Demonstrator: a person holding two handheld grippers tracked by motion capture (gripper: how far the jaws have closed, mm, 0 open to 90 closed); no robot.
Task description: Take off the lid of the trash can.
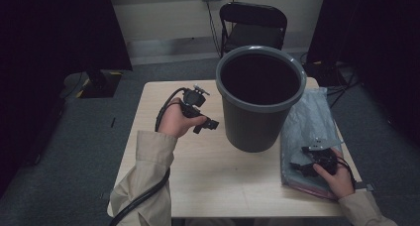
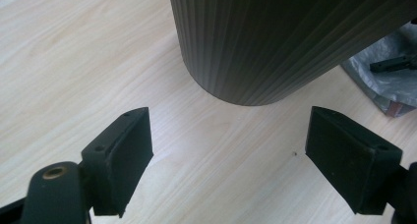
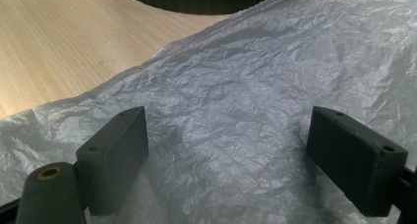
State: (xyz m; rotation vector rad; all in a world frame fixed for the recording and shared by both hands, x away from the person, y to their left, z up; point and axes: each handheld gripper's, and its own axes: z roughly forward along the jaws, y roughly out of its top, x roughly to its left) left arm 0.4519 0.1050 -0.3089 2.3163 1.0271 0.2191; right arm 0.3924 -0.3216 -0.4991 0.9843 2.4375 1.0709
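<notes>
Bag: flat on table's right edge, beside bin.
Right gripper: jaws spread just above bag, likely placed to pinch it.
Left gripper: jaws spread, empty, facing bin wall, probably to steady it.

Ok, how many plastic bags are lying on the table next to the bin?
1. A single grey plastic bag lies flat on the table, right of the bin, with the right gripper over its near end. More could be folded underneath; I cannot tell.
</notes>
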